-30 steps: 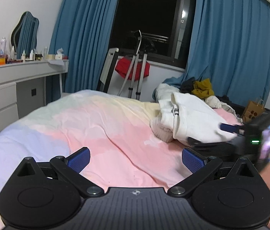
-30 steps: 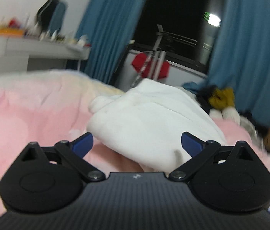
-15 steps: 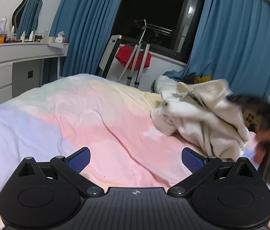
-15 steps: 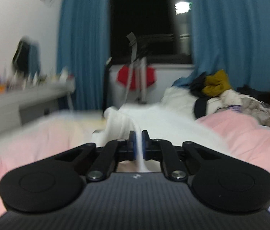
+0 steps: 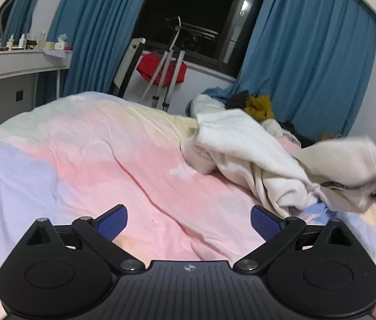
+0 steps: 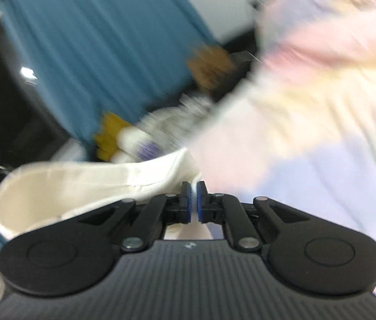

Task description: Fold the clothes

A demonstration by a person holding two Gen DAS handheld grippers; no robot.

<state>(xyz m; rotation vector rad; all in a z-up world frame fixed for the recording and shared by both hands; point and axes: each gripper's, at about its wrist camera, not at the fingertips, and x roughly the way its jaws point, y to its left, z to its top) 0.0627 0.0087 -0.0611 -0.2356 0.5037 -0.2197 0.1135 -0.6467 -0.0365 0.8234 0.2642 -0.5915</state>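
Two grippers at work over a pastel bed point(image 5: 86, 160). Left gripper point(image 5: 189, 221): jaws spread wide, nothing between them, low over the near pink sheet. Right gripper point(image 6: 194, 200): blue pads pinched tight on a hem of the white garment point(image 5: 254, 154). Garment lies bunched on the bed's right side, one edge lifted toward the right. Right view blurred and tilted.

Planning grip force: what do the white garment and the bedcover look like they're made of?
White garment: seemingly thick, soft knit, maybe fleece-backed cotton; matte, bulky folds, stitched hem at the right gripper.
Bedcover: thin, smooth woven fabric, likely cotton; fine creases, pastel print.
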